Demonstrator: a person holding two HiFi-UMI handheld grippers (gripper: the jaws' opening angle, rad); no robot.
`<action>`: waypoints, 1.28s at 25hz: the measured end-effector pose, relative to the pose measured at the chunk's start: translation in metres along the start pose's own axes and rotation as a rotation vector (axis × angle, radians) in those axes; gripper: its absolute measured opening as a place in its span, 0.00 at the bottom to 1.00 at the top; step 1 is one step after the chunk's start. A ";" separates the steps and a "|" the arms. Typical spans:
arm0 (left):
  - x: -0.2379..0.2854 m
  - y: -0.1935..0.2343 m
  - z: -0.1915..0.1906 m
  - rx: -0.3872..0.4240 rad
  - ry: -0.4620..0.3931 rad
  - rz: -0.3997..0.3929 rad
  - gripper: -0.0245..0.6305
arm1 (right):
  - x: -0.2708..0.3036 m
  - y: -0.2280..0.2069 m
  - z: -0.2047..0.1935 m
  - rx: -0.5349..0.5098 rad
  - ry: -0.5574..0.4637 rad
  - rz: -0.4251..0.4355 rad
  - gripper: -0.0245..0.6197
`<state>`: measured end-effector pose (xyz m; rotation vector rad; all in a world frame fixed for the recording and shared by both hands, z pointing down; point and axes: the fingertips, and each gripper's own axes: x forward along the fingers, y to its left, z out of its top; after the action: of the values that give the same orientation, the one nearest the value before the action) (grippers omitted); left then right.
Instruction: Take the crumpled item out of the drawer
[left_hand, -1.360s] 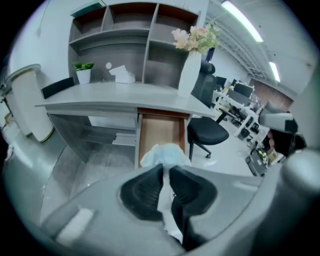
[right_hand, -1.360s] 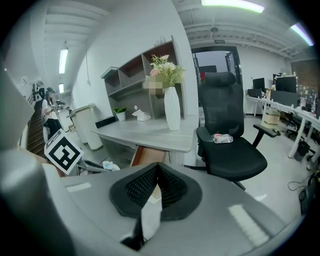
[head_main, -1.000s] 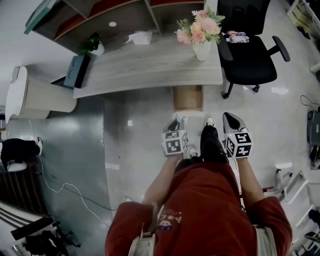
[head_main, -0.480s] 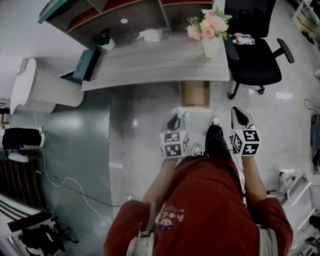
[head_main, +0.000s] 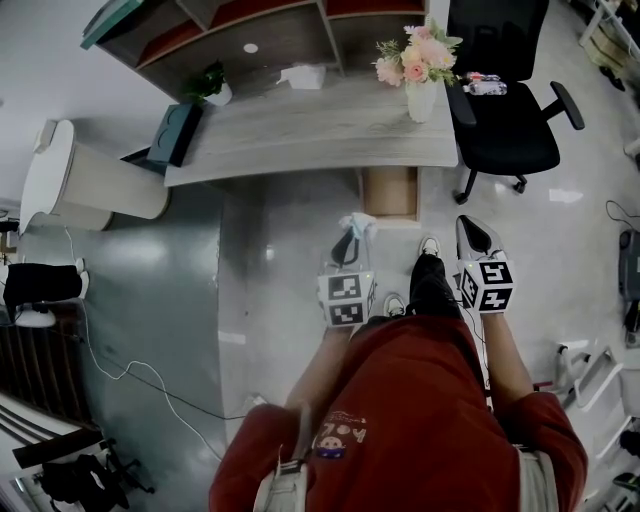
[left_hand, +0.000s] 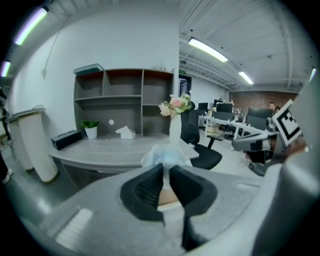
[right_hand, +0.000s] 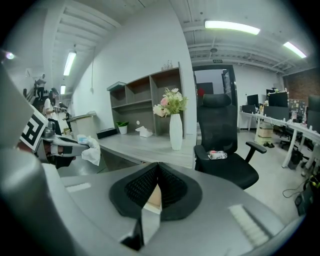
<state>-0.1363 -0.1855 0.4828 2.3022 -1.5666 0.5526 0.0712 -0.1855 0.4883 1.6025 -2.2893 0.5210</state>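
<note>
In the head view my left gripper (head_main: 351, 240) is shut on a crumpled white tissue (head_main: 358, 224), held in the air above the floor just in front of the wooden drawer unit (head_main: 389, 192) under the desk. The left gripper view shows the tissue (left_hand: 165, 155) bunched above the closed pads (left_hand: 150, 186). My right gripper (head_main: 470, 233) hangs to the right of the person's legs, shut with nothing in it. In the right gripper view the jaws (right_hand: 158, 181) meet, and the tissue (right_hand: 93, 151) shows at the far left.
A grey desk (head_main: 300, 135) carries a vase of flowers (head_main: 420, 72), a tissue box (head_main: 300, 75), a potted plant (head_main: 212, 84) and a black box (head_main: 177, 132). A black office chair (head_main: 503, 115) stands to the right, a white cylinder (head_main: 75, 180) to the left. Cables (head_main: 130, 375) lie on the floor.
The left gripper with the tissue has drawn slightly back from the drawer unit toward the person. The right gripper stays beside the legs. The head view has shifted a little.
</note>
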 end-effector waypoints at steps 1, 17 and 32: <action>-0.001 0.000 0.001 0.004 -0.002 0.001 0.09 | 0.000 0.000 0.001 -0.002 -0.003 0.001 0.04; -0.004 -0.003 0.011 0.017 -0.024 0.006 0.09 | -0.007 -0.002 0.005 -0.013 -0.011 -0.002 0.04; 0.000 -0.005 0.010 0.018 -0.021 0.002 0.09 | -0.004 0.002 0.001 -0.045 0.011 0.012 0.04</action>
<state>-0.1299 -0.1877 0.4740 2.3277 -1.5793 0.5468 0.0705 -0.1817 0.4856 1.5618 -2.2880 0.4762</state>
